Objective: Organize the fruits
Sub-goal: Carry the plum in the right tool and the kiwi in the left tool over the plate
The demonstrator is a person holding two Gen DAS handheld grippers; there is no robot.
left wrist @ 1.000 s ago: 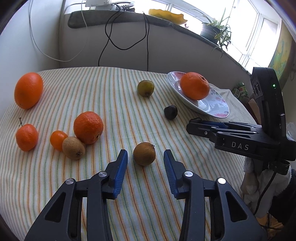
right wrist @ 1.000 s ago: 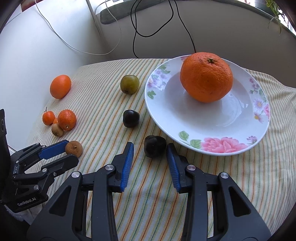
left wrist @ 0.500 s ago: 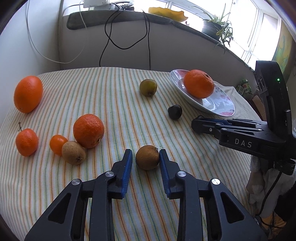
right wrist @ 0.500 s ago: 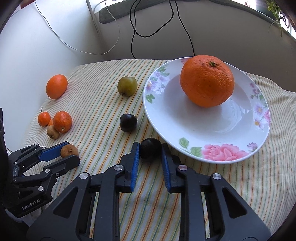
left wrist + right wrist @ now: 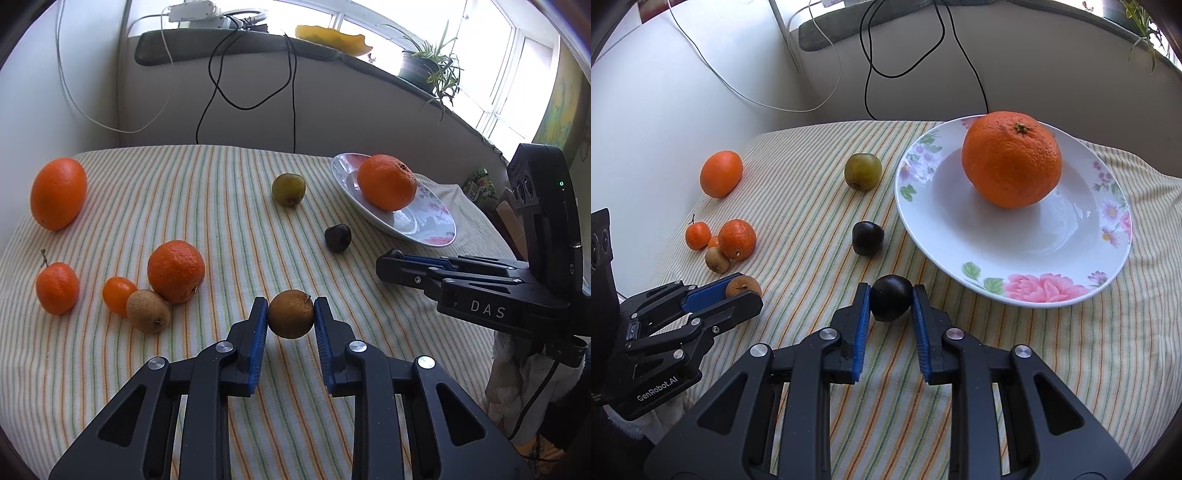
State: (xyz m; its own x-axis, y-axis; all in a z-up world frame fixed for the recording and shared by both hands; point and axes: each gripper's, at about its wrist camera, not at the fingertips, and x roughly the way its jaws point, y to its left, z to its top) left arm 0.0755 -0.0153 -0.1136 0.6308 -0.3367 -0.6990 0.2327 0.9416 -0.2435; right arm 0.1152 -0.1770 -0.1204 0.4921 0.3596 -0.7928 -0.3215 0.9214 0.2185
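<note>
Between the right gripper [image 5: 891, 299] and the plate [image 5: 1071, 295] nothing stands, the rim lying just beside its fingertips. The second dark fruit [image 5: 868, 238] and the green fruit [image 5: 863, 171] sit left of the plate, with bare striped table [image 5: 798, 206] between them and the orange cluster [image 5: 737, 239]. The left gripper [image 5: 738, 291] fills the near-left corner.

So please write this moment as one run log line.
left tongs: shut on brown fruit | right tongs: shut on dark fruit | plate: one orange
</note>
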